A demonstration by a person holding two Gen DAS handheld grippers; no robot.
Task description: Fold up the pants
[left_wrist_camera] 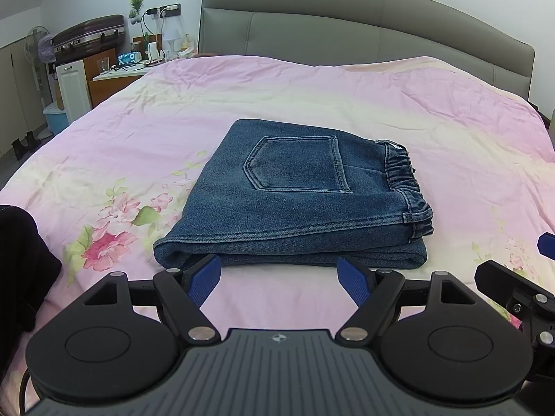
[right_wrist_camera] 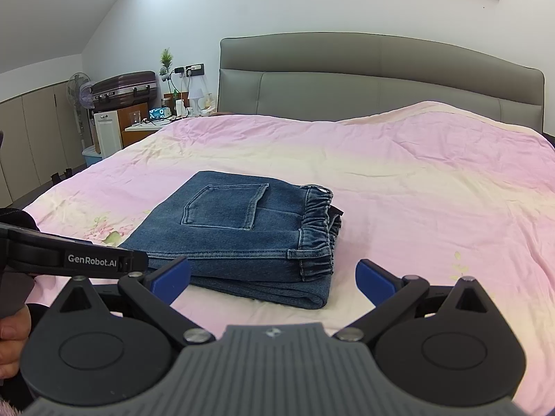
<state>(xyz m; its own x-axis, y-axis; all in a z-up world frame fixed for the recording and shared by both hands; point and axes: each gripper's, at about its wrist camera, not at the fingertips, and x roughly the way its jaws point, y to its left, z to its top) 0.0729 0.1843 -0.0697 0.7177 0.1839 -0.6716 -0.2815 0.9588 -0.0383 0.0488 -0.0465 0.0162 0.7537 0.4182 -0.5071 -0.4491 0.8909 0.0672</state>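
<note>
Your blue denim pants [left_wrist_camera: 295, 201] lie in a neat folded stack near the middle of the bed, on the pink bed cover with flowers [left_wrist_camera: 312, 97]. The back pocket [left_wrist_camera: 298, 164] faces up. The stretchy waistband [left_wrist_camera: 412, 187] sits along the right side of the stack. You can see a few layers at the near edge, one on top of the other, so the pants look folded more than once.

Your left gripper [left_wrist_camera: 281, 279] with blue finger pads is spread wide. It holds nothing. It hangs just in front of the near edge of the stack, and its left pad [left_wrist_camera: 204, 279] is very close to that edge. The pictures do not tell you if it touches the cloth.

Your right gripper [right_wrist_camera: 274, 277] is spread wide too, and it holds nothing. It sits near the front right corner of the stack, by the waistband.

So the job looks almost done, or done. The stack is small, flat and tidy. The legs are tucked in and no loose end sticks out that you can see. The far side of the stack is hidden from you, so you cannot check it.

What may be left is small: maybe pat the top flat, or line up the bottom layer, which pokes out a bit at the front right corner [right_wrist_camera: 312, 298]. If you like how it looks, you can just pull both grippers away.
</note>
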